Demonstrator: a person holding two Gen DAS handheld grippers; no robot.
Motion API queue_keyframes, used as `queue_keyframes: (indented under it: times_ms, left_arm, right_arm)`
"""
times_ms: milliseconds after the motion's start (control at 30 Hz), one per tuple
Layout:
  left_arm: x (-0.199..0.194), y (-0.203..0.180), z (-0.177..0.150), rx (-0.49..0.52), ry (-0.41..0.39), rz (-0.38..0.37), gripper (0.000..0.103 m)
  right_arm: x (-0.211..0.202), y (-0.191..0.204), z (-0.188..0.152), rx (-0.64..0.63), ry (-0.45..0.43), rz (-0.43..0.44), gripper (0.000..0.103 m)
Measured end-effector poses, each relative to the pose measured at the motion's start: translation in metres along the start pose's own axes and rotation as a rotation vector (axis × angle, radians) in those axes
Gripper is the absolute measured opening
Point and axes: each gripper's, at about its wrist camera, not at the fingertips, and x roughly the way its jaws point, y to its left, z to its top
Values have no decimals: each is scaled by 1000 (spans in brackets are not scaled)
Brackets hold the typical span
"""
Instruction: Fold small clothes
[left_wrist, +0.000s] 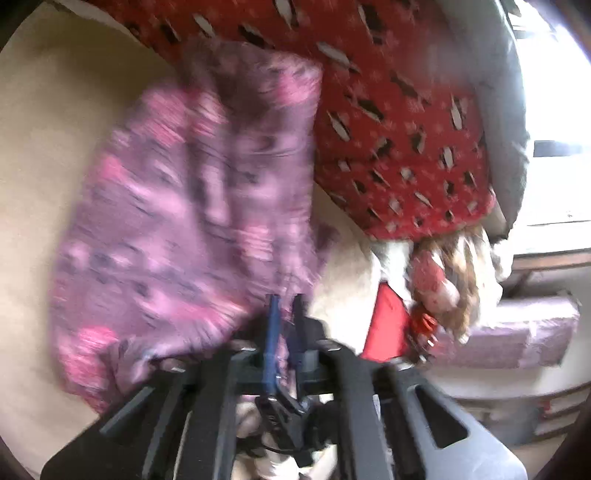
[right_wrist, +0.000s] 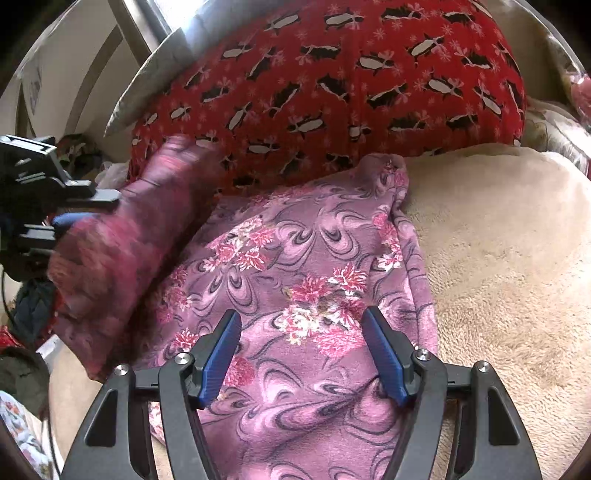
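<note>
My left gripper (left_wrist: 285, 306) is clamped on a corner of the pink floral garment (right_wrist: 295, 280), lifting that side clear of the cream fleece blanket (right_wrist: 509, 258) so it hangs blurred. My right gripper (right_wrist: 301, 332) is spread wide, holding nothing, its blue fingers (right_wrist: 221, 354) over the part lying flat on the blanket's left edge. The garment's far edge touches a red penguin-print pillow (right_wrist: 332, 74)

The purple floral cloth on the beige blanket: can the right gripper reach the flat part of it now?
Probably yes. The right gripper is open right over the flat part of the purple floral cloth, with nothing between them. The left gripper holds the cloth's lifted edge off to the side, out of the way.
</note>
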Motion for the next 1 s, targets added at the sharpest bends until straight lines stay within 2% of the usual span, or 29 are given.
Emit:
queue_keyframes:
  times_ms: [33,167,233,333,467,500,567,600,733,833,933,1000]
  left_arm:
    - [6,-3,-1,1,17,-4,0]
    - [32,-15,-5,81,28,82,0]
    - [35,-7,-2,53,54,49,0]
    - [17,8,0,52,23,39,0]
    - [-27,31,3,28,-25,-29,1]
    - [-35,35,5,27,-48,-21,5]
    - [-54,51,8,15,-125,49,23]
    - [-56,57,10,-2,-139,79,26]
    - [-38,80,6,-34,-96,135,26]
    - [-17,76,-8,61,-64,214,26]
    - [7,64,-26,199,-19,332,26]
    - [12,60,-33,242,-3,346,26]
  right_arm:
    - [0,-2,0,9,-3,12,70]
    - [-3,-11,0,55,-16,67,70]
    - [-4,-14,0,72,-20,86,70]
    - [-5,-17,0,88,-24,105,70]
    - [-5,-17,1,92,-24,108,70]
    - [-5,-17,1,90,-24,105,70]
    - [-5,-16,1,85,-22,98,70]
    - [-4,-15,1,82,-20,93,70]
    - [-3,-12,2,68,-14,72,70]
    - [-2,-10,1,61,-11,60,70]
    - [-1,-8,2,53,-5,45,70]
    - [-1,-7,5,58,17,35,70]
